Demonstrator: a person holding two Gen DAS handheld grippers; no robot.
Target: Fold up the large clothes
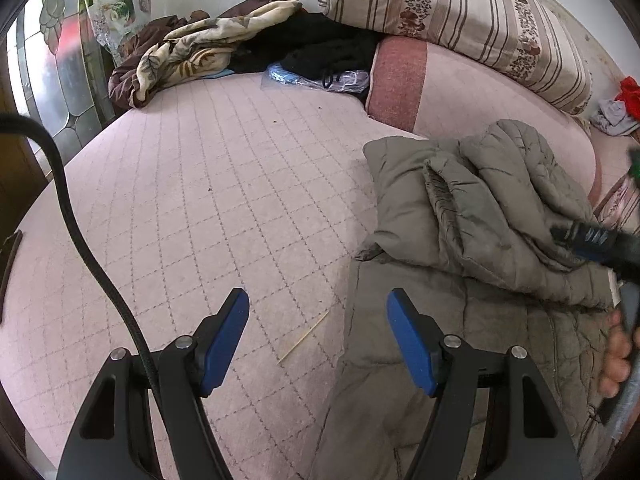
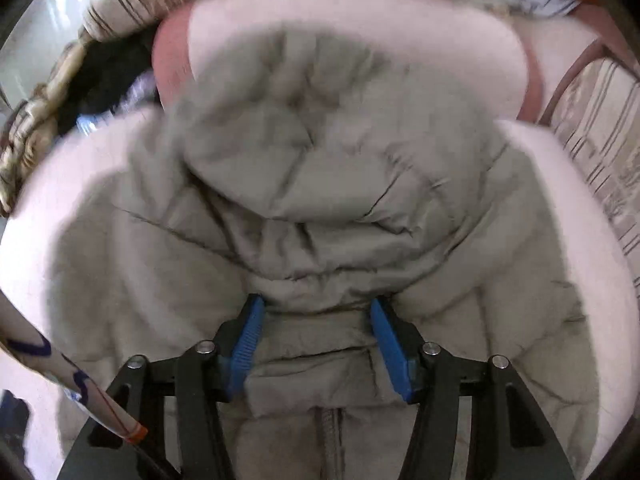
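A grey-green quilted jacket (image 1: 480,220) lies on the right part of a pink quilted mattress (image 1: 200,200), its hood and a sleeve bunched on top of the body. In the right wrist view the jacket (image 2: 320,160) fills the frame, hood up the middle and zip at the bottom. My right gripper (image 2: 317,302) hangs open just above the collar, its blue pads apart and pressing nothing. In the left wrist view that gripper (image 1: 592,240) is a blur at the jacket's right edge, with a hand (image 1: 616,356) below it. My left gripper (image 1: 316,296) stands open over the jacket's left edge, holding nothing.
A striped pillow (image 1: 452,16) and a pink bolster (image 1: 440,92) lie behind the jacket. A crumpled patterned blanket (image 1: 192,48), black clothing (image 1: 320,48) and a plastic bag (image 1: 320,76) sit at the far edge. A thin stick (image 1: 304,336) lies on the mattress. A black cable (image 1: 68,208) hangs left.
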